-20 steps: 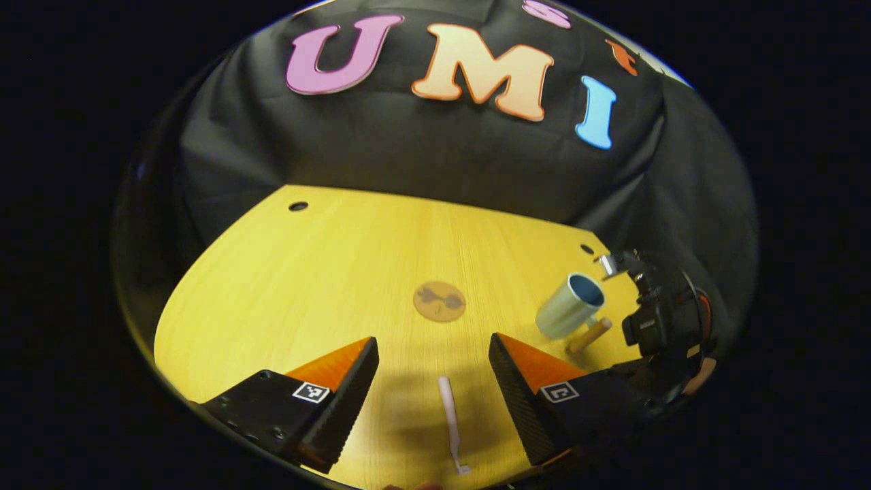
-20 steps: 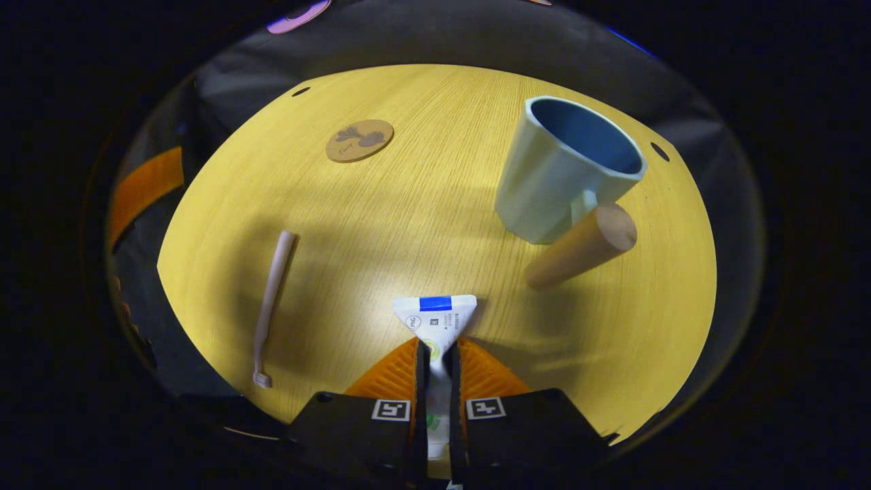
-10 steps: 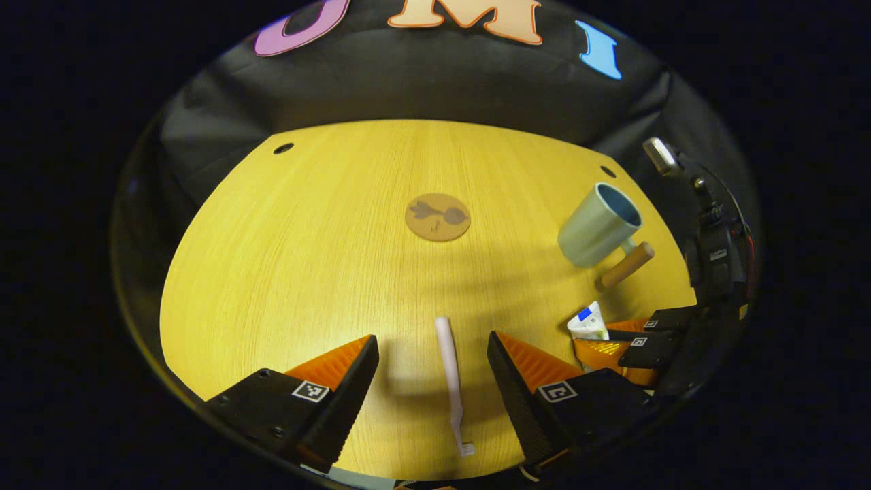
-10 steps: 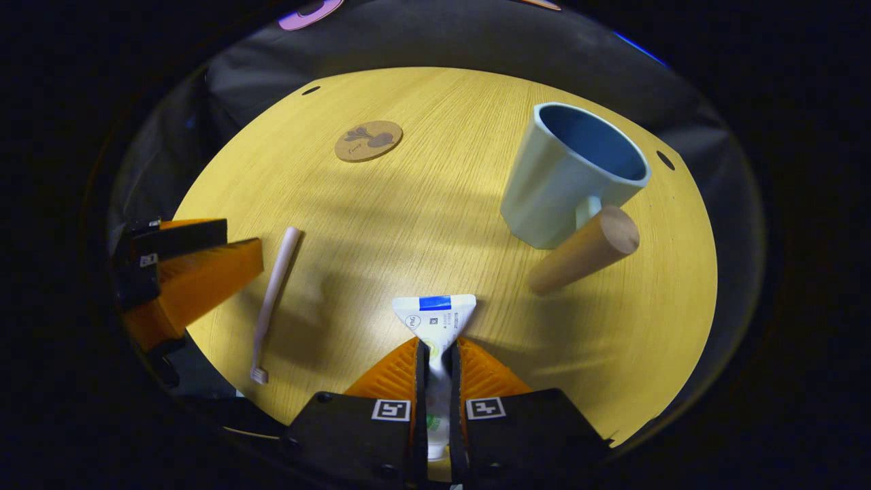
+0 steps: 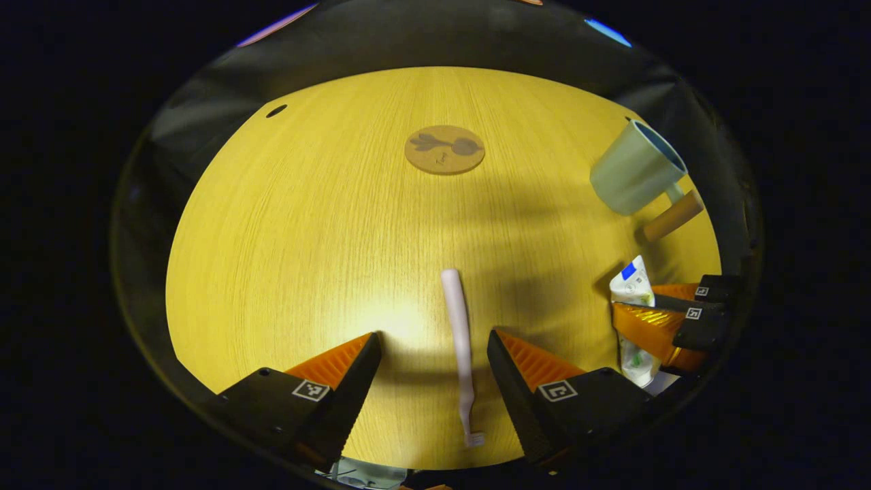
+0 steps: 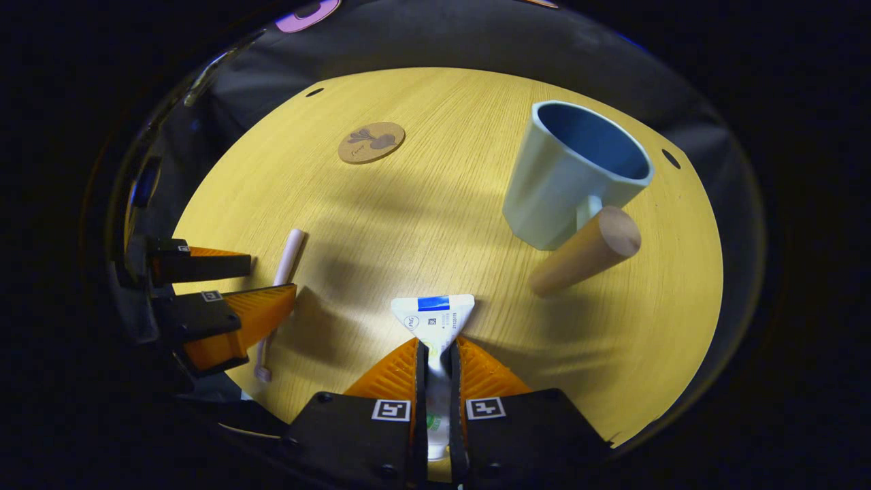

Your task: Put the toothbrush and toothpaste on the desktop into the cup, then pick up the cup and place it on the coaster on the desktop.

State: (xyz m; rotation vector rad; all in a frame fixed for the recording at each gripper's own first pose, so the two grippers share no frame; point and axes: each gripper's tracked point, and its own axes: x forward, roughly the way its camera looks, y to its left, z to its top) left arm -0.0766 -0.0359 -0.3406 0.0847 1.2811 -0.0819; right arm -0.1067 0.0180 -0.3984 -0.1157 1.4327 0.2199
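- Compared with half a second ago, the left gripper (image 5: 433,347) has been brought lower and further forward over the brush (image 5: 459,340), so that more of the handle is now seen between its fingers; in the left gripper view the coaster (image 5: 444,149) and cup (image 5: 634,177) have slid upward and outward.
- In the right gripper view the left gripper (image 6: 272,282) has been moved further in from the left edge, and its fingers are now set on either side of the brush (image 6: 286,249).
- The left jaws are held wide apart, with the brush lying between them; whether either finger touches it cannot be told from these views.
- The right gripper (image 6: 435,354) has stayed clenched on the paste (image 6: 433,320), both fingers pressed against the tube's sides; its flat crimped end, with a blue band, sticks out ahead of the fingertips.
- In the left gripper view the right gripper (image 5: 663,309) and the paste (image 5: 631,286) are seen at the right edge.
- The brush is a pale pink stick lying flat on the table (image 6: 422,204), bristle end toward the near edge.
- The cup (image 6: 571,177) is pale green outside and blue inside, stood upright at the right, with a wooden peg handle (image 6: 586,249).
- The round coaster (image 6: 371,141), printed with a dark figure, lies well apart from the cup, toward the far side.
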